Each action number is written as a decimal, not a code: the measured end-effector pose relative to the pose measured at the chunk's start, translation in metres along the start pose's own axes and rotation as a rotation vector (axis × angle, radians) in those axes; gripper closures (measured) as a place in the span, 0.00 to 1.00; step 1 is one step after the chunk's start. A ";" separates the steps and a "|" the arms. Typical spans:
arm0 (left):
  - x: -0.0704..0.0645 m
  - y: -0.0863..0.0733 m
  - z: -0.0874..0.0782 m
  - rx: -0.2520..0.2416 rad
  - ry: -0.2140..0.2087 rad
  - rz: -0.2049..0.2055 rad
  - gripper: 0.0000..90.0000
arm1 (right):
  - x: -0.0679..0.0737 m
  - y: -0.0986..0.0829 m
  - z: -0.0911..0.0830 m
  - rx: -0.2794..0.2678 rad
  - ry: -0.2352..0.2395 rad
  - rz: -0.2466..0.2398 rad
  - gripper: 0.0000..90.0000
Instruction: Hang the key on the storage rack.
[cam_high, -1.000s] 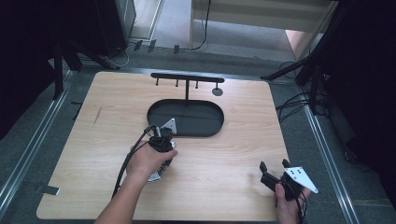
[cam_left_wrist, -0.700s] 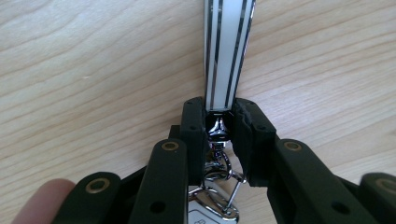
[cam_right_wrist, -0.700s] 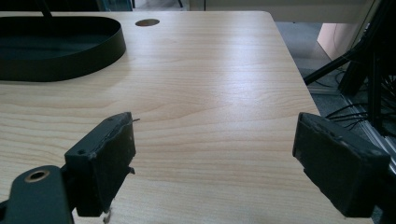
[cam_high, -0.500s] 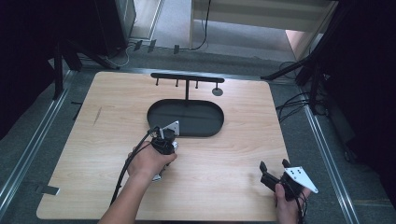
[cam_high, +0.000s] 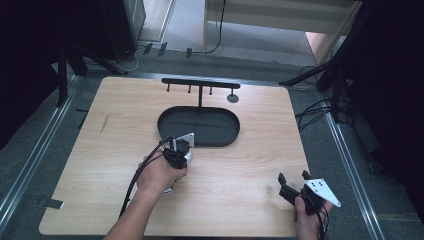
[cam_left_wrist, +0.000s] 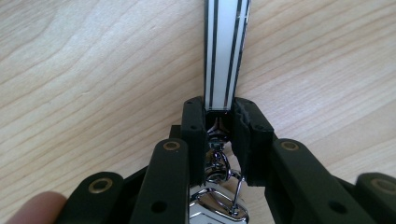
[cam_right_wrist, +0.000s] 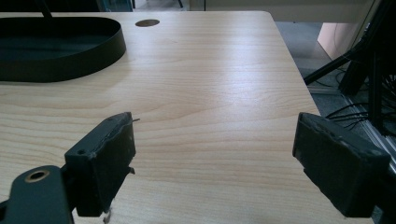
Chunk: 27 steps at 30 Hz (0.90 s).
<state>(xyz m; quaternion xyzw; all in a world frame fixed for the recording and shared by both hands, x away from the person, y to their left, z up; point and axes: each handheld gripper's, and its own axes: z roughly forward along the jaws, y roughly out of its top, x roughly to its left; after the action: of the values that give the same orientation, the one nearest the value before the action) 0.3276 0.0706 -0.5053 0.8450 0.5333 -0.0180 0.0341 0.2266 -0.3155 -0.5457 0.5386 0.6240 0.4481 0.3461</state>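
Note:
My left gripper is shut on the end of a white strap with black stripes that lies along the wooden table away from the jaws. A shiny metal ring and clasp hang from the strap's end, between the jaw arms. In the high view this gripper points down at the table just in front of the black oval tray. My right gripper rests at the near right of the table, its jaws wide apart with nothing between them.
Behind the tray stands a black rack with several small hooks. A dark round disc lies beside it. The tray's wall is far left of my right gripper. The table's right edge is close.
The left hand and its gripper have shifted slightly over the same spot in front of the tray. The right gripper has stayed still.

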 end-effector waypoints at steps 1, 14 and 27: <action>0.000 -0.001 0.000 -0.008 -0.012 0.004 0.84 | 0.000 0.000 0.000 0.000 0.000 0.000 0.14; 0.018 -0.013 -0.032 -0.329 -0.116 0.079 0.84 | 0.000 0.000 0.000 0.000 -0.003 -0.002 0.14; 0.033 -0.030 -0.063 -0.687 -0.193 0.140 0.84 | 0.000 0.000 0.000 0.001 -0.005 -0.001 0.14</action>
<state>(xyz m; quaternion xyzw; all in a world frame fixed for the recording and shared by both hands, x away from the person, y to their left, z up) 0.3140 0.1182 -0.4457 0.8130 0.4435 0.0850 0.3675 0.2267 -0.3153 -0.5457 0.5395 0.6236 0.4465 0.3475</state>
